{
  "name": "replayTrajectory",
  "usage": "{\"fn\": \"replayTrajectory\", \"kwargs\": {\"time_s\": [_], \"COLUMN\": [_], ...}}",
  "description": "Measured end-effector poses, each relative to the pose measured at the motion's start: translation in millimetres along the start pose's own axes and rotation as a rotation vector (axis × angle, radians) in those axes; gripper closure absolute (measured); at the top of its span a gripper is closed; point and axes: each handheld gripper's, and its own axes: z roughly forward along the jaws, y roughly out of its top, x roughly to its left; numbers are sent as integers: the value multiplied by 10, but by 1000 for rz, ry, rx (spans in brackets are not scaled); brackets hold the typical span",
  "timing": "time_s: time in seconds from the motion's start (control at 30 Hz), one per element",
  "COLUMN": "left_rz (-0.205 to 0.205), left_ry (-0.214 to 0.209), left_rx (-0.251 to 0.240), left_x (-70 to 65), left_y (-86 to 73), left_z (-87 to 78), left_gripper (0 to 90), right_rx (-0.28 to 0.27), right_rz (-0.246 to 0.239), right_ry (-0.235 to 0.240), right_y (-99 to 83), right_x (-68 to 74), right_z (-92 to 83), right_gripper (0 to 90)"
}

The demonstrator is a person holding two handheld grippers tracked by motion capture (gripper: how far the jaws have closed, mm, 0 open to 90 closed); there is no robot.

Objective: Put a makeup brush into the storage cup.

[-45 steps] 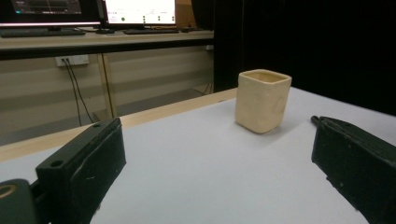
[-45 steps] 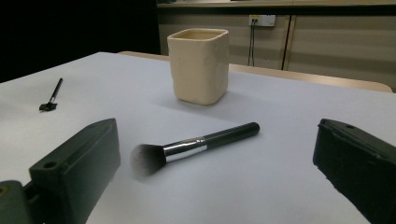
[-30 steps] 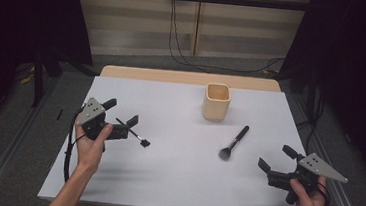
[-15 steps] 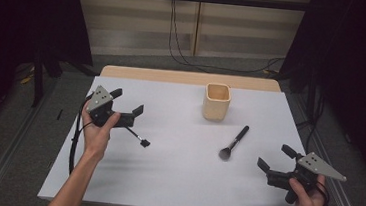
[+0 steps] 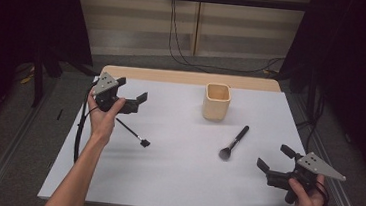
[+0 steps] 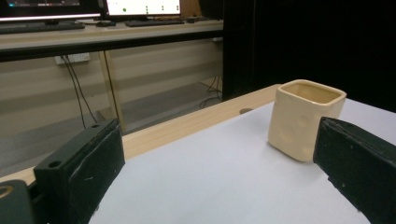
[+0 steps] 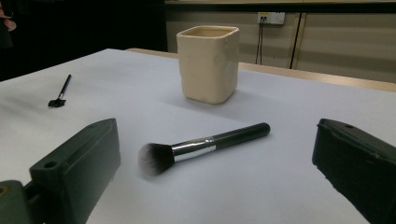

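A cream square cup (image 5: 217, 101) (image 6: 304, 117) (image 7: 208, 62) stands upright at the table's back middle. A black makeup brush (image 5: 233, 142) (image 7: 201, 146) with a silver ferrule lies flat in front of it, bristles toward me. A thin small black brush (image 5: 132, 132) (image 7: 60, 93) lies at the left. My left gripper (image 5: 136, 99) (image 6: 219, 172) is open, held above the table's back left, jaws pointing toward the cup. Near the front right edge, my right gripper (image 5: 275, 159) (image 7: 219, 172) is open and faces the makeup brush, nothing between its jaws.
The white table top (image 5: 179, 178) has a wooden strip (image 5: 188, 77) along its far edge. Cables (image 5: 176, 37) hang down the wall behind. A black cable (image 5: 79, 134) trails from the left gripper along the table's left edge. Dark curtains flank both sides.
My left gripper has risen and moved toward the back of the table, away from the thin brush. The right gripper has stayed in place.
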Motion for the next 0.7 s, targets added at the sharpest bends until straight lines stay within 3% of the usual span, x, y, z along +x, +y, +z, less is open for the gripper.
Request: {"fn": "replayTrajectory", "kwargs": {"time_s": [0.2, 0.33, 0.43, 0.53, 0.7], "left_rz": [4, 25, 32, 31, 55], "left_ry": [-14, -35, -23, -45, -59], "left_rx": [30, 76, 105, 114, 209], "left_x": [39, 54, 72, 81, 83], "left_y": [63, 92, 116, 137, 126], "left_z": [33, 15, 11, -11, 22], "left_gripper": [18, 12, 10, 10, 10], "right_rx": [0, 0, 1, 2, 3], "right_rz": [-1, -4, -4, 0, 1], "right_ry": [1, 6, 7, 9, 14], "right_y": [-3, -2, -1, -1, -1], "right_x": [-7, 9, 16, 16, 11], "right_z": [-8, -13, -11, -11, -8], "right_gripper": [2, 3, 3, 0, 0]}}
